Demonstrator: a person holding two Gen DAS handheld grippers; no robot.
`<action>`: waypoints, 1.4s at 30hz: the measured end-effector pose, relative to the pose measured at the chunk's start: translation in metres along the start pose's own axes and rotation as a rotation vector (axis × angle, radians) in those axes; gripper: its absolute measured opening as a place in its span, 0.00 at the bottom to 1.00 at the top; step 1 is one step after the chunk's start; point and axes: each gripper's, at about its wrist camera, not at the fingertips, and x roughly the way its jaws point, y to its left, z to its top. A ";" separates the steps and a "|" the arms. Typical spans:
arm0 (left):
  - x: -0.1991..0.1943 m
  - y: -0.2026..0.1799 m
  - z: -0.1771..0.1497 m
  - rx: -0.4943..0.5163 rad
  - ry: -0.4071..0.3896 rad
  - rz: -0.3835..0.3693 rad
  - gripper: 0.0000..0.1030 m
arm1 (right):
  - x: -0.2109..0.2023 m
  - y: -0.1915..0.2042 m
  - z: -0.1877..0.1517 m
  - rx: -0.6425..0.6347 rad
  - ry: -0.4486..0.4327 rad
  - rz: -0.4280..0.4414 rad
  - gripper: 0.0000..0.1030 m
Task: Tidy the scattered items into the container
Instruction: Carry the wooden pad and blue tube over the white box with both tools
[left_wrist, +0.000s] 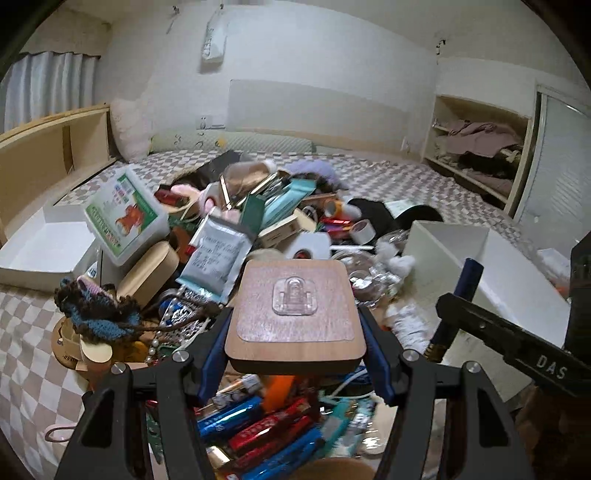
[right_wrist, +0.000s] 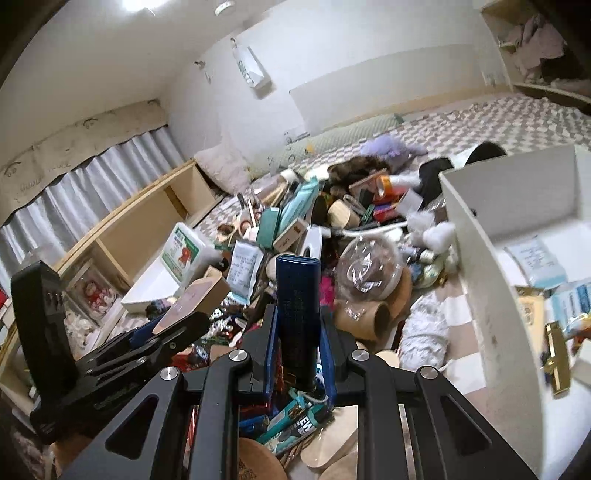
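Clearly you are working over a bed (left_wrist: 406, 177) with a checked cover, and most of it is buried under a heap of clutter (left_wrist: 236, 229) that runs from near the pillows down to your grippers. To your right stands the white container (right_wrist: 476, 236), its near wall close to the right gripper; inside it you can already see a few paper packets and a small brass-coloured piece, so it is only partly filled. A second, shallower white tray (left_wrist: 40, 247) sits at the left edge of the heap and looks bare inside.

Your left gripper (left_wrist: 295, 328) has its jaws fairly wide, pressed against the two side edges of a flat wooden board (left_wrist: 295, 306) with a clear plastic hook stuck on its face. You hold it level and clear above the heap, probably so that it catches on nothing on the way across.

Your right gripper (right_wrist: 297, 332) is nearly closed, clamped on a slim dark blue tube (right_wrist: 297, 302) that stands upright between the pads, its end sticking out past the fingertips. Gripping it low on the body likely keeps it from pivoting.

Both pieces hang over the near part of the heap, with the container just to the right, so the tube seems closest to being dropped in.
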 end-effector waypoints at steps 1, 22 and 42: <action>-0.002 -0.003 0.002 0.002 -0.005 -0.005 0.62 | -0.004 0.000 0.002 -0.003 -0.009 -0.006 0.21; -0.028 -0.113 0.041 0.141 -0.091 -0.205 0.62 | -0.100 -0.053 0.049 0.054 -0.239 -0.192 0.21; 0.007 -0.187 0.062 0.186 -0.056 -0.351 0.62 | -0.128 -0.109 0.088 0.295 -0.376 -0.377 0.21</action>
